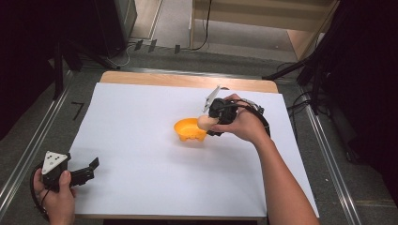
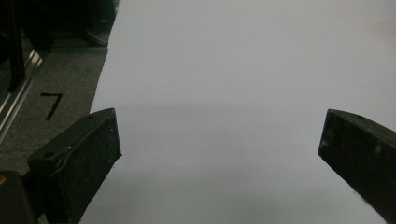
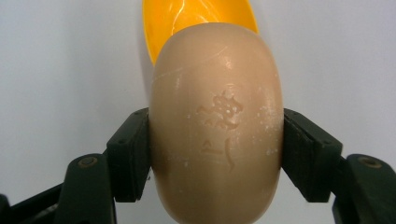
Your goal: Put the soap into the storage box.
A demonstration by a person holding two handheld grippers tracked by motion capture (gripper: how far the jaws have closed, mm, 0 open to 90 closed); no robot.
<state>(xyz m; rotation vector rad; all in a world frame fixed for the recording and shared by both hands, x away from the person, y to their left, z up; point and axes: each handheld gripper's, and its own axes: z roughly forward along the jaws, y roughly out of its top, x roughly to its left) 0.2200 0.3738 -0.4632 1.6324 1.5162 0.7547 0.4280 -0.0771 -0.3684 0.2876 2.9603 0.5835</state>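
At the near left edge of the table (image 1: 141,98), the left gripper (image 1: 87,171) rests with its jaws wide apart on nothing. Farther off, right of centre, the right gripper (image 1: 212,123) holds its jaws clamped on a beige soap bar (image 3: 217,121) at the right rim of the orange soap dish (image 1: 188,130). Transfer appears in hand: next, centre the bar over the dish, lower, release. The embossed mark on the bar is unreadable.

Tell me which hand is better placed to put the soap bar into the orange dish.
The right. The right gripper is shut on the soap bar just beside the orange dish. The left gripper rests open at the table's near left corner, far from both.
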